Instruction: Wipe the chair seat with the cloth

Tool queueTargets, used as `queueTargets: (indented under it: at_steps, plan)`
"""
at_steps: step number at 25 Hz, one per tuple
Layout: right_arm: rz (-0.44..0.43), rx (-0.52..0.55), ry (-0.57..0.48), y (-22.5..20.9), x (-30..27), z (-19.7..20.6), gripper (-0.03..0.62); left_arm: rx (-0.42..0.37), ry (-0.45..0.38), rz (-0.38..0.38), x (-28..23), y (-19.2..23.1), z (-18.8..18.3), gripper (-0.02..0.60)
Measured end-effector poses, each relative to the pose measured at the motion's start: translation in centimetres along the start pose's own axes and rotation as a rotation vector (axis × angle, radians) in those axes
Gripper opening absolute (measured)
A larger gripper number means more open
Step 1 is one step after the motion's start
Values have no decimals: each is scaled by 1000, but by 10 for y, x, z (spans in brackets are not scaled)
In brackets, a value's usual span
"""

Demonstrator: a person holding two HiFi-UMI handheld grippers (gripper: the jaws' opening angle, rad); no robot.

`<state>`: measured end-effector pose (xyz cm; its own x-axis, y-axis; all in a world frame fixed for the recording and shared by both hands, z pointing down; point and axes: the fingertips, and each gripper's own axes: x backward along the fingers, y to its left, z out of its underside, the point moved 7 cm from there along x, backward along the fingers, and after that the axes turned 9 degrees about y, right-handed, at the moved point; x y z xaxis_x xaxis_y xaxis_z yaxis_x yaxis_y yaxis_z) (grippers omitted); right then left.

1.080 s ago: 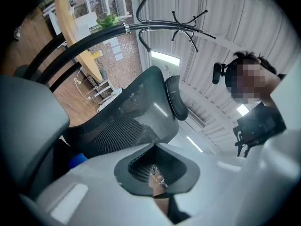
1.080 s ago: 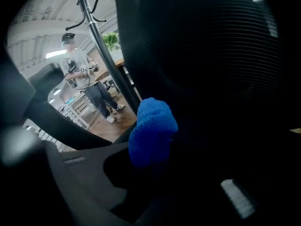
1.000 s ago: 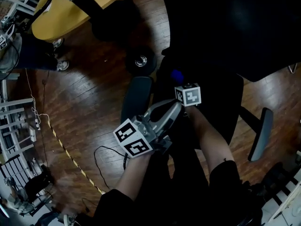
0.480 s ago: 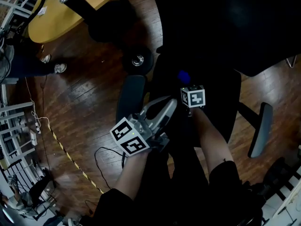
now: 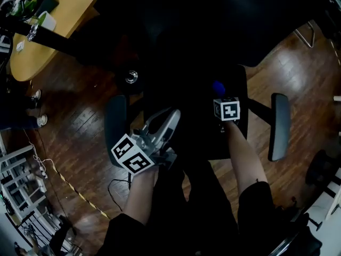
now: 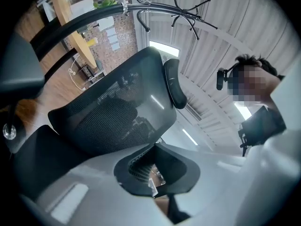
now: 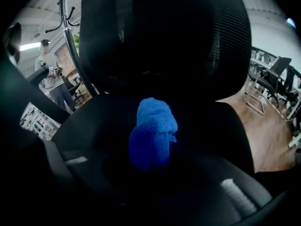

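- Right tongs (image 5: 220, 92) pinch the blue cloth (image 7: 153, 140) tight. A soft lump of it sticks out past the tips.
- Left tongs (image 5: 171, 116) are pressed together with nothing in them. They sit to the left of the right tongs and tip upward.
- The cloth is over the black chair seat (image 5: 202, 121), near its middle. I cannot tell if the cloth touches the seat.
- My two arms reach down to the tongs, one on each side of my legs.
- Behind the cloth stands the chair back (image 7: 164, 36). It is dark and made of net.
- One armrest (image 5: 115, 122) is on the left of the seat and another armrest (image 5: 279, 126) is on the right.
- Under the chair is a brown wood floor (image 5: 74, 116).
- Far off to the upper left is a yellow wood table (image 5: 32, 47).
- In the right gripper view a person (image 7: 51, 74) stands far away, next to a coat rack (image 7: 63, 22).
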<state>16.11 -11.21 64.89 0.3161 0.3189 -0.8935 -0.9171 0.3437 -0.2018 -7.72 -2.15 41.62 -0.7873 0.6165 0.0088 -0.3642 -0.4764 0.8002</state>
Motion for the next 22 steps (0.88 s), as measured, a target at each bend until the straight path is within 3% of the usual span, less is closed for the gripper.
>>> queueTargets:
  at_steps: [5,9,18,22]
  plan:
    - [112,-8,-26,-52,39,6,38,0,34,10,-17,0,5,-3]
    - [144,-5,-57,-73,50,15,38,0,48,21,-28,-7,11,-3]
    - [145,-10,-53,-78,54,18,38,-10,7,-4,-13,-8,7,-3]
    - [156,14,-108,-60,50,9,38,-8,-39,-19,9,-8,-1,-3]
